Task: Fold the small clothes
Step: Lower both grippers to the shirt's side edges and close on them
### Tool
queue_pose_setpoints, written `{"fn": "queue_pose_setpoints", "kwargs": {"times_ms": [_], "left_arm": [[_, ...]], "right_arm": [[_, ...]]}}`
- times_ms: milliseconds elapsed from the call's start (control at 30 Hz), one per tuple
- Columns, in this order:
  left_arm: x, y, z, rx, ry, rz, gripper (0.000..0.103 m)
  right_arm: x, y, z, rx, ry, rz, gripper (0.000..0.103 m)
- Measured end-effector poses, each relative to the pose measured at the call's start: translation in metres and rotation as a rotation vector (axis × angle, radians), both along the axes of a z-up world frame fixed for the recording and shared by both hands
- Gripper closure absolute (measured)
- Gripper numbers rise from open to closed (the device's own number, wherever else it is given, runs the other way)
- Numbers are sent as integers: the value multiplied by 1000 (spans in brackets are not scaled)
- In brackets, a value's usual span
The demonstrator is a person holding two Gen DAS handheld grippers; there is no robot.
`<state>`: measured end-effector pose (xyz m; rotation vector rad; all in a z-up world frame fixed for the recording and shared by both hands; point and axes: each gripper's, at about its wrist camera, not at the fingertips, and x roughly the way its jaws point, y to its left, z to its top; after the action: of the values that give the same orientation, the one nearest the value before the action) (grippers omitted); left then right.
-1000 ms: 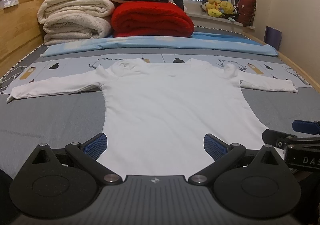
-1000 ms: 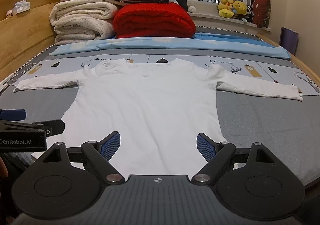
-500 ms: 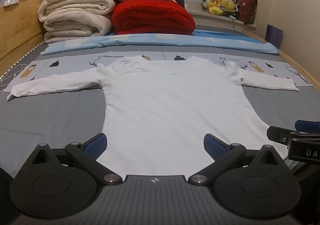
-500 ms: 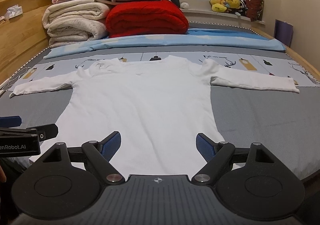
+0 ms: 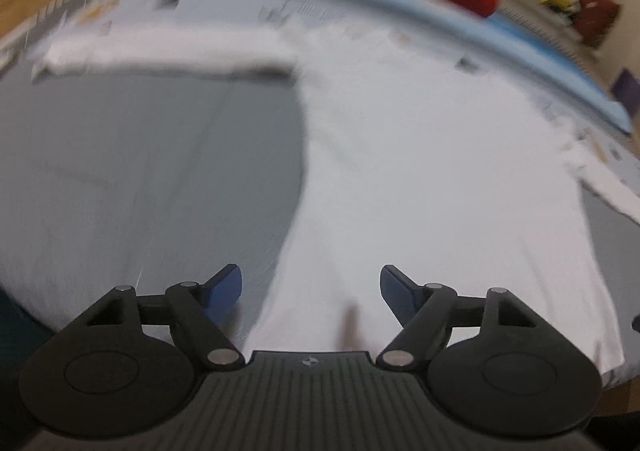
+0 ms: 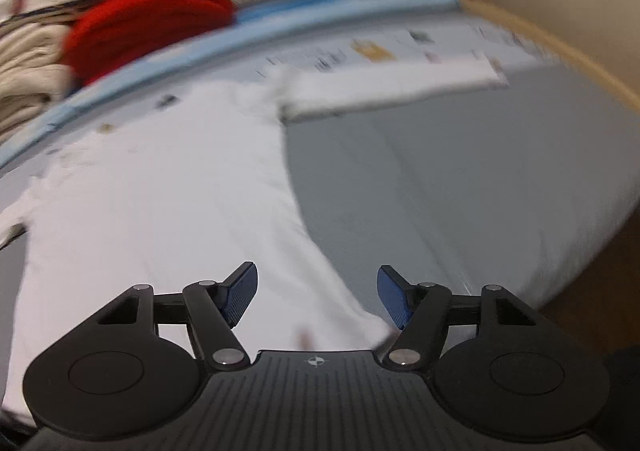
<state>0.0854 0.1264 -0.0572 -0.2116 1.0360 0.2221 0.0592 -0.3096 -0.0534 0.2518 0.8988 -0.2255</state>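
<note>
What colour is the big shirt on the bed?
White shirt, plain, clearest in the left wrist view.

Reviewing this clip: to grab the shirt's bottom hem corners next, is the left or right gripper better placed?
Neither clearly. The left gripper straddles the white shirt at its left hem corner; the right gripper straddles the right corner. Both have jaws open, holding nothing.

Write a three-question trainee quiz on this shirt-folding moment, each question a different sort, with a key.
1. True or false: the left gripper is clamped on the white shirt.
2. The right gripper points at which part of the shirt? A collar; B bottom hem corner; C sleeve cuff.
3. Fill in: the folded blanket at the head of the bed is ___.

Key: 1 false, its jaws stand open; 2 B; 3 red.
</note>
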Motion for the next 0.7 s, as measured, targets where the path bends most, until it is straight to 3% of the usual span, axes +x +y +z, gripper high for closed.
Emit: {"fn": "queue_pose_setpoints", "kwargs": {"times_ms": [133, 233, 333, 367, 400, 467, 533, 600, 700], "left_arm": [[-3, 11, -31, -3, 132, 32, 31], [-3, 10, -37, -13, 136, 24, 36], [-7, 8, -33, 18, 136, -5, 66], [-9, 9, -32, 10, 129, -10, 91], [-13, 8, -27, 2, 129, -13, 95], [-20, 9, -19, 16, 107, -11, 97], [-25, 12, -12, 18, 76, -3, 97], [-25, 14, -9, 5, 61, 2, 97], [-24, 16, -16, 1, 107, 3, 97]], "right_arm": [[10, -9, -28, -5, 87, -31, 38], [13, -8, -42, -11, 152, -43, 48], [12, -11, -54, 2, 189, -54, 63], [12, -11, -56, 9, 196, -55, 69], [11, -11, -57, 9, 197, -55, 70], [12, -11, -56, 14, 192, -42, 90], [9, -12, -53, 31, 178, -47, 96], [6, -17, -46, 46, 147, -71, 97], [3, -22, -40, 58, 116, -86, 97]]}}
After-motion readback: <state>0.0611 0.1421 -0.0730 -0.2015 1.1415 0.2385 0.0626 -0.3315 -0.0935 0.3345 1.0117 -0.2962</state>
